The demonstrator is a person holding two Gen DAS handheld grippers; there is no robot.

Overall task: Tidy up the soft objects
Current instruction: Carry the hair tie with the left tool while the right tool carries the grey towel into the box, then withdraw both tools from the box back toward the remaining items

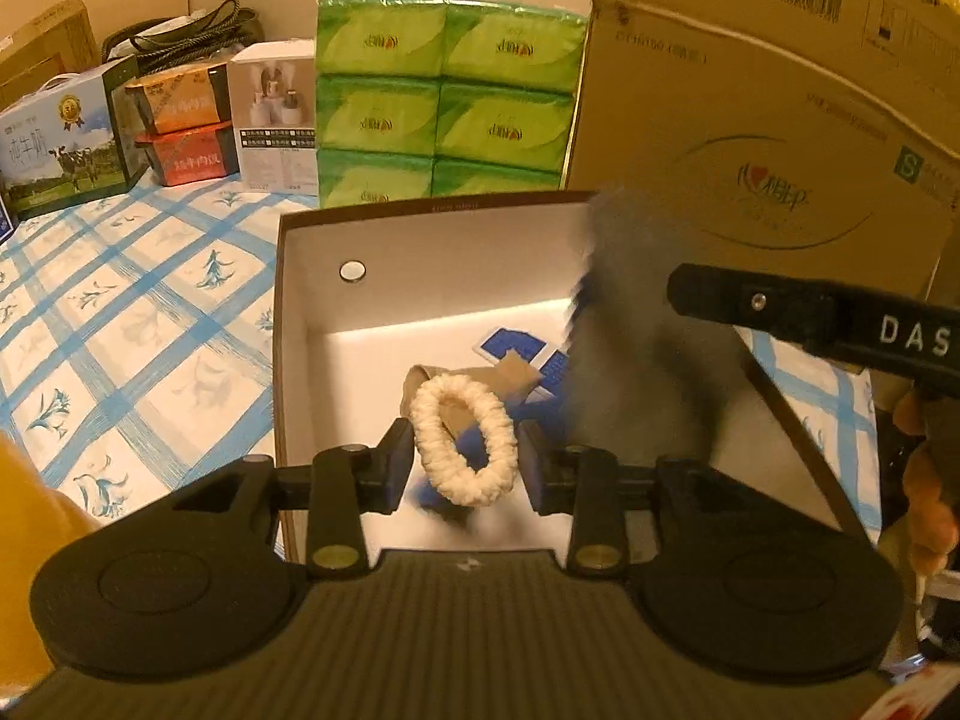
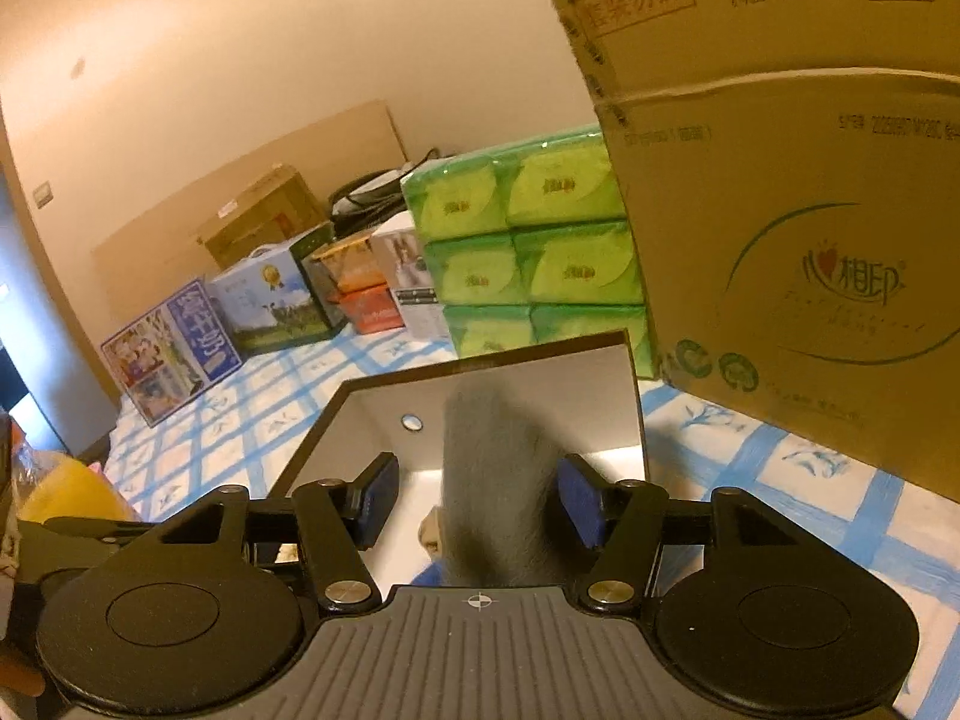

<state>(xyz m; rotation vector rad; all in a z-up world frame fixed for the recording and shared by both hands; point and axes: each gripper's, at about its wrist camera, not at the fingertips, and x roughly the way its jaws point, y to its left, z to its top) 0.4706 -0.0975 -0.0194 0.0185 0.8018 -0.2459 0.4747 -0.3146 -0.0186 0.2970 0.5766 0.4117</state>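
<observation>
While the left gripper (image 1: 465,459) hangs over the white box (image 1: 294,360), jaws spread around the cream scrunchie (image 1: 465,441) without clearly pinching it, the right gripper (image 2: 477,498), also open, brackets blurred grey fabric (image 2: 498,480); both items seemingly being dropped; next, withdraw upward

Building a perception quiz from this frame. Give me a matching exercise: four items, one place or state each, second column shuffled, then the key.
Things:
1. cream scrunchie
2. grey fuzzy cloth
3. green tissue packs
4. open box

Places or states:
A. stacked behind the box, at the back of the table
B. between the left gripper fingers, above the box floor
C. on the blue-checked tablecloth, white inside
D. hanging blurred between the open right gripper fingers, over the box

Pairs: 1-B, 2-D, 3-A, 4-C
</observation>
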